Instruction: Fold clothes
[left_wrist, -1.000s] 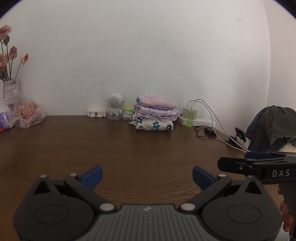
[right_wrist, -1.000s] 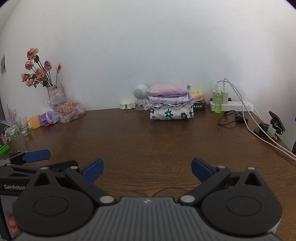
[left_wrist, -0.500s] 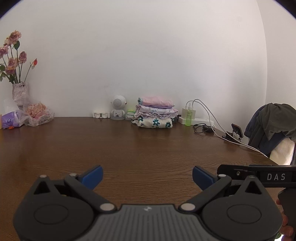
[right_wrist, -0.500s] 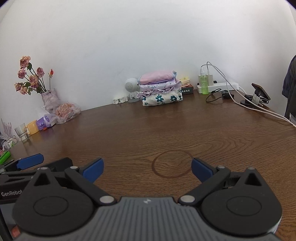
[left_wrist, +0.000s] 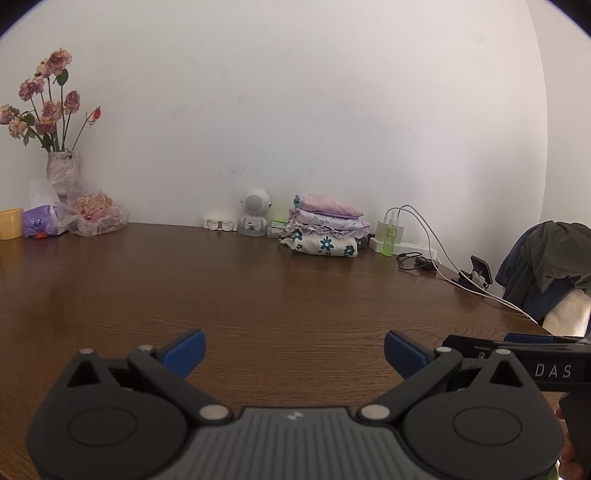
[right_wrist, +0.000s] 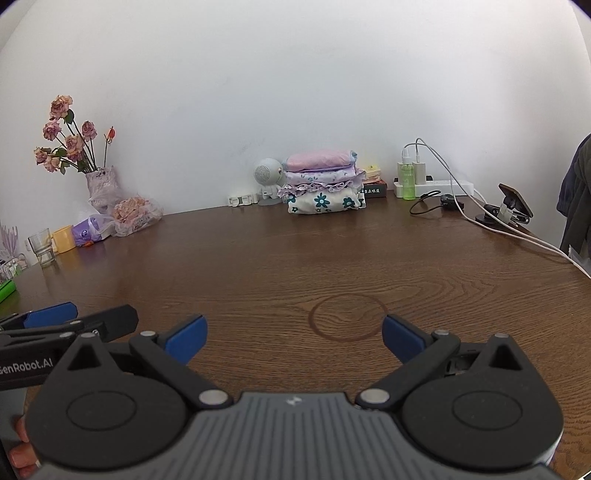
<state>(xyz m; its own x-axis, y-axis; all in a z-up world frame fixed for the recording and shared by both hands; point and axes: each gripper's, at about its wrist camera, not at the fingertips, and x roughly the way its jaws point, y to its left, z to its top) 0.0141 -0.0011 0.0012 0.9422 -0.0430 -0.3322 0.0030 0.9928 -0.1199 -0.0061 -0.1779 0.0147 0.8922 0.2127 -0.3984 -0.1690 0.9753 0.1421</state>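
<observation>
A stack of three folded clothes (left_wrist: 324, 232) (right_wrist: 322, 186), pink on top, lilac in the middle, white with teal flowers below, rests at the back of the brown table (left_wrist: 258, 291) (right_wrist: 295, 258) against the wall. A heap of dark unfolded clothes (left_wrist: 546, 266) hangs over a chair at the right table edge; its edge shows in the right wrist view (right_wrist: 578, 192). My left gripper (left_wrist: 293, 350) is open above the near table with nothing between its blue pads. My right gripper (right_wrist: 291, 338) is open too, empty, over a ring mark. Each gripper shows at the other view's side.
Along the wall stand a vase of dried roses (left_wrist: 61, 162), a bagged bundle (left_wrist: 98, 218), a small white robot figure (left_wrist: 255, 216), a power strip with cables (left_wrist: 402, 245) and a green bottle (right_wrist: 408, 181). A phone on a stand (right_wrist: 513, 205) and a glass (right_wrist: 40, 245) sit near the edges.
Both grippers have drawn back from the wall and shifted; the folded stack looks farther away. The right view tilted and then levelled. Both stayed open and empty.
</observation>
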